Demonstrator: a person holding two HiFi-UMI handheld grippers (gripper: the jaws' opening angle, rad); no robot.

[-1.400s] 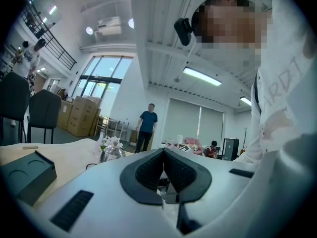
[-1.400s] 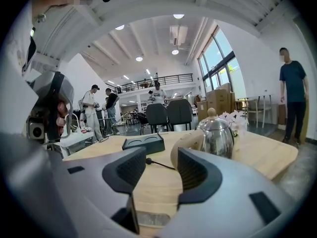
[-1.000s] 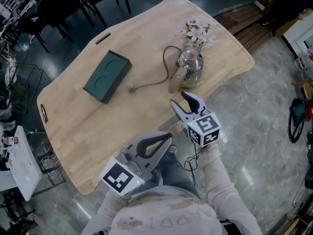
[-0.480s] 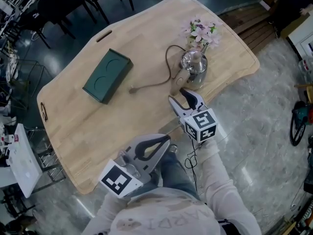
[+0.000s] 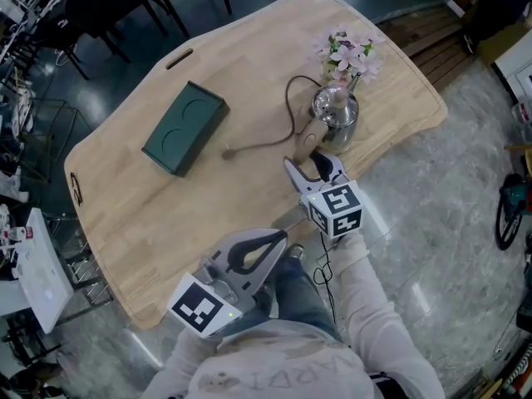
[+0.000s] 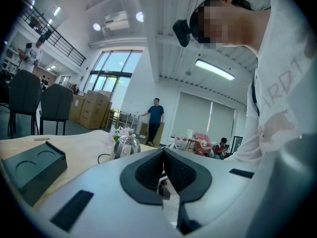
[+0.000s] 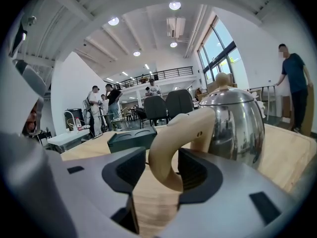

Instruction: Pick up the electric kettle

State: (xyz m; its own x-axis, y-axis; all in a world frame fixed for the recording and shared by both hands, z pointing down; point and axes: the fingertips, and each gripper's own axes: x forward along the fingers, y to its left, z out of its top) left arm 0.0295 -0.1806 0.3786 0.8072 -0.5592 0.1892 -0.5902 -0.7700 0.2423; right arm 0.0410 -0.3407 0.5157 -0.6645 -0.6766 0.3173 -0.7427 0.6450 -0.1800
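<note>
R gripper: jaws spread, straddling handle of kettle, which sits just ahead on table. No squeeze yet; aligned for handle grab. L gripper: jaws pressed together, empty, held back, not needed.

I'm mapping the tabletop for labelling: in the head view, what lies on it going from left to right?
dark green box → cord's plug → electric kettle

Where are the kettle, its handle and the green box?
Kettle [image 7: 235, 127]: right gripper view, on its steel body.
Handle [image 7: 161, 157]: right gripper view, on the curved grip.
Green box [image 5: 184, 128]: head view, on its top face.
</note>
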